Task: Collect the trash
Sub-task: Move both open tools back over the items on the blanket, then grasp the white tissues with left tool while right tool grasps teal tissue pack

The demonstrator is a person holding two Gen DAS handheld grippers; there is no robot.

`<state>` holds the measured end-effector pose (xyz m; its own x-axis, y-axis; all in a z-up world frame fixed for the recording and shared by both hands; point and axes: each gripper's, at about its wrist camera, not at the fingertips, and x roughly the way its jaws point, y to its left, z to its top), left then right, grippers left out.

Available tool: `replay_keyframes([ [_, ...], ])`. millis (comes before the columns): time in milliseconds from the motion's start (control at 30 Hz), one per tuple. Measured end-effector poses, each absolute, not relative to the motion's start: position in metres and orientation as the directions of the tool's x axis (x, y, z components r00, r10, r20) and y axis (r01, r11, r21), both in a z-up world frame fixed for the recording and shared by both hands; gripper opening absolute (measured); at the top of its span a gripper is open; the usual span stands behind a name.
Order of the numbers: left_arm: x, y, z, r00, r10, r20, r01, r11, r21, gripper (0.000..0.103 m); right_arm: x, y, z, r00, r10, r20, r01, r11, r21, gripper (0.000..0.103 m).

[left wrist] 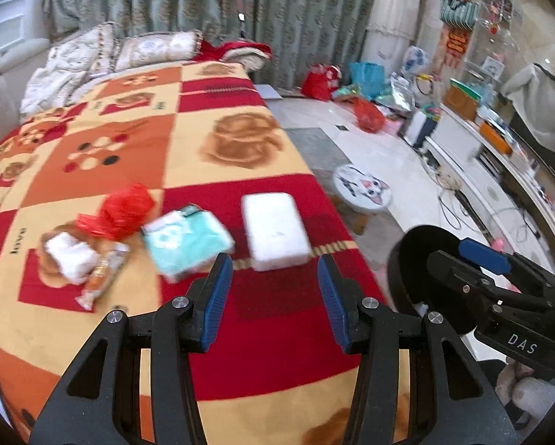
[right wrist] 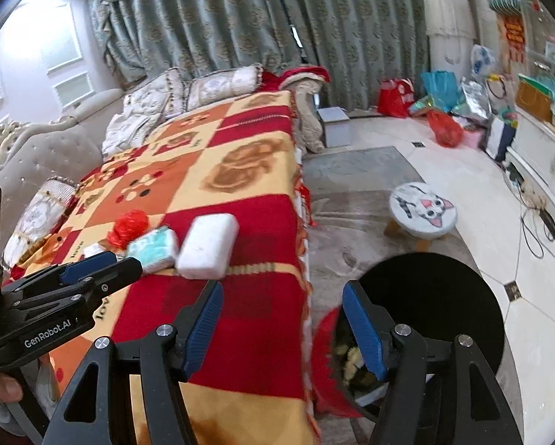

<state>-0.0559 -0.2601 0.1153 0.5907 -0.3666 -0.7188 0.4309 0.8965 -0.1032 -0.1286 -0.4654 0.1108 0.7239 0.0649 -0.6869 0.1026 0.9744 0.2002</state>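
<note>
So both my hand-held grippers are empty right now. The left hand-held gripper (left wrist: pixel 273 289) sits partly open over the checkered blanket (left wrist: pixel 210 111) with nothing between the pads. The right hand-held gripper (right wrist: pixel 283 319) is a bit wider, hanging past the blanket's edge above the black bin (right wrist: pixel 444 296). The trash is lined up on the blanket: white foam box (left wrist: pixel 273 230), teal tissue pack (left wrist: pixel 186 239), red plastic bag (left wrist: pixel 123 209), crumpled white paper (left wrist: pixel 71 256) and a snack wrapper (left wrist: pixel 103 278).
</note>
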Motion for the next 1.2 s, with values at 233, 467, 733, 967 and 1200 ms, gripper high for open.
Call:
replay_keyframes([
  [233, -0.055, -0.220, 0.127, 0.635, -0.329, -0.699, 0.372, 0.923, -0.096, 0.046, -0.116, -0.429, 0.120, 0.728, 0.093, -0.680, 0.046, 0.982, 0.184, 0.065],
  [467, -0.058, -0.188, 0.135, 0.673, -0.288, -0.681, 0.325, 0.943, -0.078, 0.046, -0.109, -0.395, 0.127, 0.730, 0.123, -0.672, -0.006, 0.985, 0.174, 0.065],
  [733, -0.062, -0.154, 0.141, 0.699, -0.252, -0.669, 0.272, 0.959, -0.077, 0.046, -0.105, -0.364, 0.131, 0.721, 0.148, -0.676, -0.056, 0.986, 0.156, 0.067],
  [967, -0.060, -0.123, 0.135, 0.687, -0.228, -0.690, 0.236, 0.968, -0.085, 0.046, -0.098, -0.338, 0.125, 0.695, 0.169, -0.699, -0.101, 0.985, 0.138, 0.068],
  [1200, -0.051, -0.080, 0.115, 0.663, -0.184, -0.726, 0.176, 0.980, -0.089, 0.046, -0.086, -0.316, 0.105, 0.647, 0.197, -0.737, -0.147, 0.980, 0.134, 0.068],
])
